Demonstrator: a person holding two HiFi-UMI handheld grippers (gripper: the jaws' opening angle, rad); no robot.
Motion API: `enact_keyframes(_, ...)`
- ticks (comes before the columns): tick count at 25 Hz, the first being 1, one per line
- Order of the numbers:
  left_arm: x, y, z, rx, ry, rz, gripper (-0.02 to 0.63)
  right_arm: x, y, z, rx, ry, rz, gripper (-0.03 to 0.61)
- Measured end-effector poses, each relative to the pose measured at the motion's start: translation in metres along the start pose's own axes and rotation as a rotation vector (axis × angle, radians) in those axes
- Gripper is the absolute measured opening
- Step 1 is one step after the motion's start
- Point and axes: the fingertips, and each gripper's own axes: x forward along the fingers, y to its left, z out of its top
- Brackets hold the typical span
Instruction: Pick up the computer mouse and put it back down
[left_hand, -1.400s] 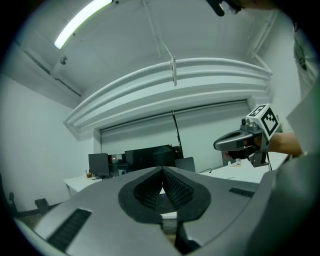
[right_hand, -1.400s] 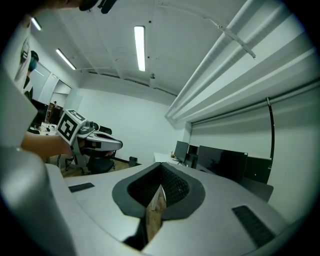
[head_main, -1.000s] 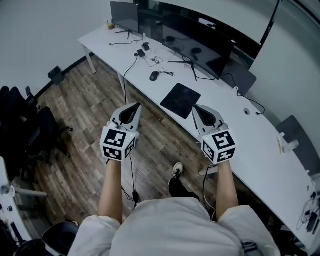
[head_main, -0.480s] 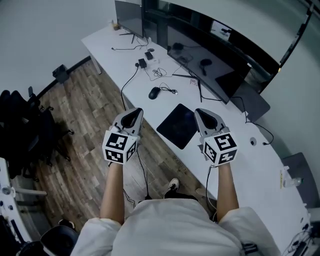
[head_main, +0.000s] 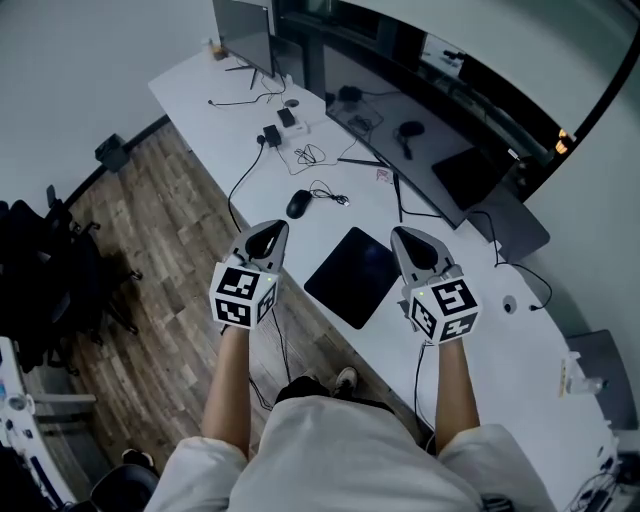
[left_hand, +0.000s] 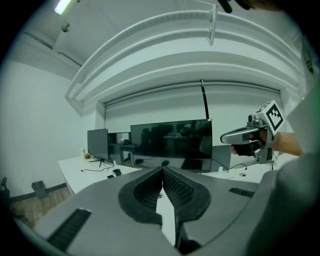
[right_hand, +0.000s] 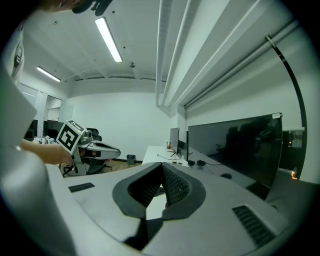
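Observation:
A black computer mouse (head_main: 298, 204) with a thin cable lies on the long white desk (head_main: 560, 330), beyond a black mouse pad (head_main: 352, 276). My left gripper (head_main: 268, 238) hovers at the desk's near edge, just short of the mouse, its jaws pressed together on nothing. My right gripper (head_main: 414, 246) hangs over the desk right of the pad, also shut and empty. In the left gripper view the jaws (left_hand: 162, 171) meet at the tips, and the right gripper shows at the right. In the right gripper view the jaws (right_hand: 162, 167) also touch.
A wide curved dark monitor (head_main: 440, 110) and a smaller monitor (head_main: 243, 32) stand along the desk's back. Adapters and loose cables (head_main: 285, 125) lie beyond the mouse. Wood floor and black office chairs (head_main: 40, 270) are on the left. A person's foot (head_main: 346, 380) shows below the desk edge.
Both grippers have moved forward from over the floor toward the desk. The mouse and pad now lie much closer to them. Both stayed shut.

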Motion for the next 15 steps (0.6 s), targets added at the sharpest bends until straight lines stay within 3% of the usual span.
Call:
enact_keyframes(5, 0.042, 0.038, -0.020, -0.001, 0.043, -0.037, 0.015, 0.040, -0.008, -0.009, 0.030, 0.023, -0.066, 0.011)
enact_keyframes(10, 0.101, 0.087, -0.049, -0.099, 0.070, -0.106, 0.017, 0.080, -0.017, -0.019, 0.051, 0.064, -0.190, 0.014)
enact_keyframes(15, 0.168, 0.121, -0.091, -0.152, 0.132, -0.180, 0.030, 0.111, -0.035, -0.049, 0.151, 0.101, -0.312, 0.014)
